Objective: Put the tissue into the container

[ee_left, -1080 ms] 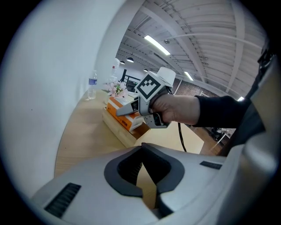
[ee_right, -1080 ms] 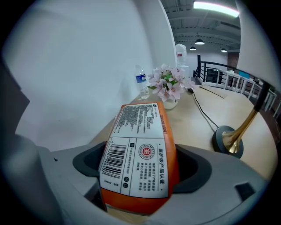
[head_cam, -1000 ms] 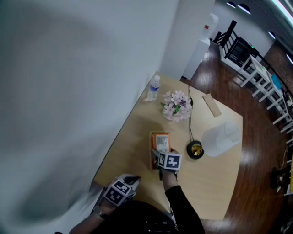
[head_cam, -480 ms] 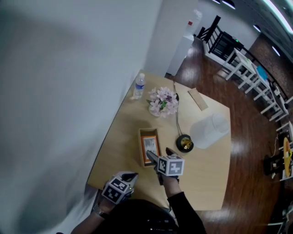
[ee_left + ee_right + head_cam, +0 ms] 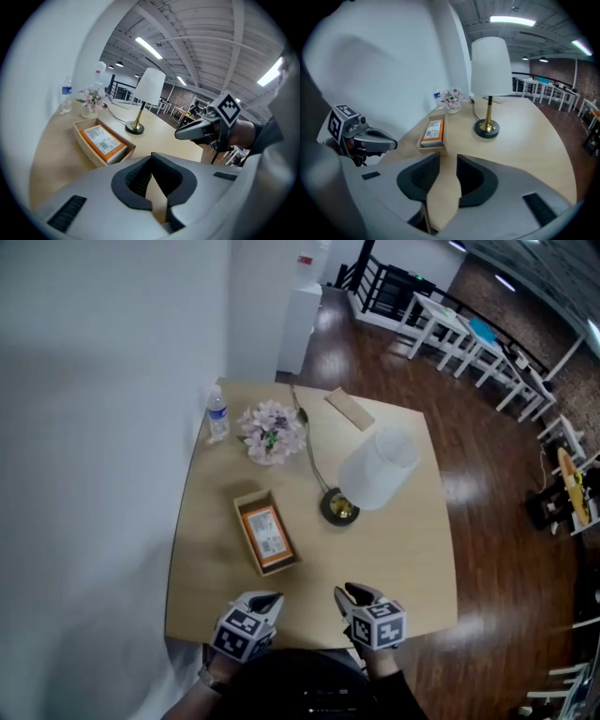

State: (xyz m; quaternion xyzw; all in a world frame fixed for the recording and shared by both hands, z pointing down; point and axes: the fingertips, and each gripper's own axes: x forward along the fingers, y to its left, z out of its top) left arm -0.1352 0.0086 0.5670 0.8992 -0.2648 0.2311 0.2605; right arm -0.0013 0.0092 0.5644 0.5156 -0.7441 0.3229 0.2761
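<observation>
The orange tissue pack with a white printed label (image 5: 265, 532) lies flat, label up, inside the shallow open-topped light-wood box (image 5: 251, 497) and covers most of its floor. Nothing holds it and it sits below the rim, so the task looks done.

Both tools hang on the person's side of the box, off it and apart from each other. The grey left gripper (image 5: 267, 600) is just off the box's near end. Its fingers are closed tip to tip on nothing, which suits a tool with no share in this job. The grey right gripper (image 5: 352, 594) hangs to the right of that near end. Its jaws are closing over a narrow gap that shows only tabletop, so it carries nothing. Both look simply parked clear of the box.

Bare pale wooden table (image 5: 412, 559) lies between the box and the grippers, so that is the open way in and out. Right of the box stands the brass-stemmed lamp with a white shade (image 5: 377, 468). Its dark round base is near the box's far right corner, and a wide sweep there could clip it. Beyond the box's far end are a bunch of pink and white flowers (image 5: 270, 430) and a clear plastic water bottle (image 5: 217, 415), both well apart from it. Left of the box the table ends against the white wall (image 5: 112, 474), so there is little room on that side.
</observation>
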